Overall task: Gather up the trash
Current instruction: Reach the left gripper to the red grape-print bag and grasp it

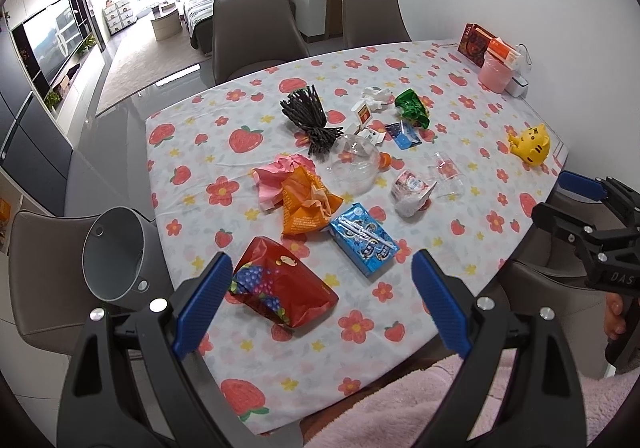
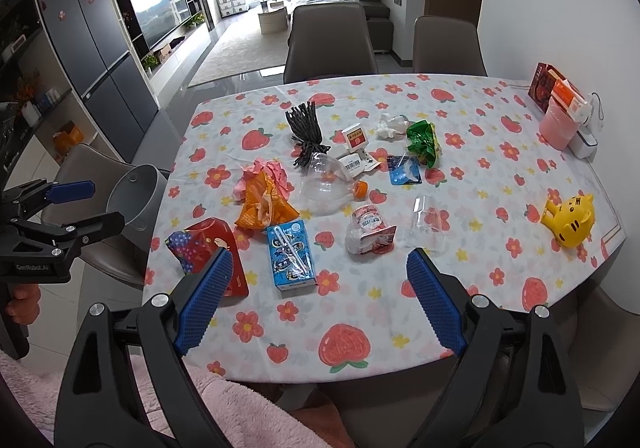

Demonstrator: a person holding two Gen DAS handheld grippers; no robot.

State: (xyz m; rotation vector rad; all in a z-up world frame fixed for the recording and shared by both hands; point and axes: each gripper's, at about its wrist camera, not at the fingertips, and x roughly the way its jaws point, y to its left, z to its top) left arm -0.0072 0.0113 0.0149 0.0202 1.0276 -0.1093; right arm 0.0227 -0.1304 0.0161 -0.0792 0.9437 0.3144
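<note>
We see a big table (image 1: 500,176) with a cloth full of red flowers and strawberries. Brown chairs (image 1: 252,32) stand around it. A gray bin (image 1: 114,252) sits on the chair at the left edge of the table, with its mouth tipped toward us.

Trash lies all over the middle of the table. Near us is a red snack bag (image 1: 288,288) with grapes on it. Just beside it is a blue juice box (image 1: 364,240). Behind those are an orange wrapper (image 1: 306,204) lying on a pink crumpled paper (image 1: 276,172), and a clear squashed bottle (image 1: 354,164) with an orange cap. A bunch of dark sticks (image 1: 308,116), a green wrapper (image 1: 412,108) and a white crumpled tissue (image 2: 392,125) lie farther back. A clear cup (image 2: 426,224) lies on its side near a small crushed red-and-white cup (image 2: 370,232).

A yellow toy (image 2: 570,218) sits near the right edge.

Our left gripper (image 1: 320,304) hangs over the red snack bag with its blue jaws spread wide, and holds nothing. Our right gripper (image 2: 320,296) hangs over the near edge of the table with its jaws spread wide too, and nothing is between them.
</note>
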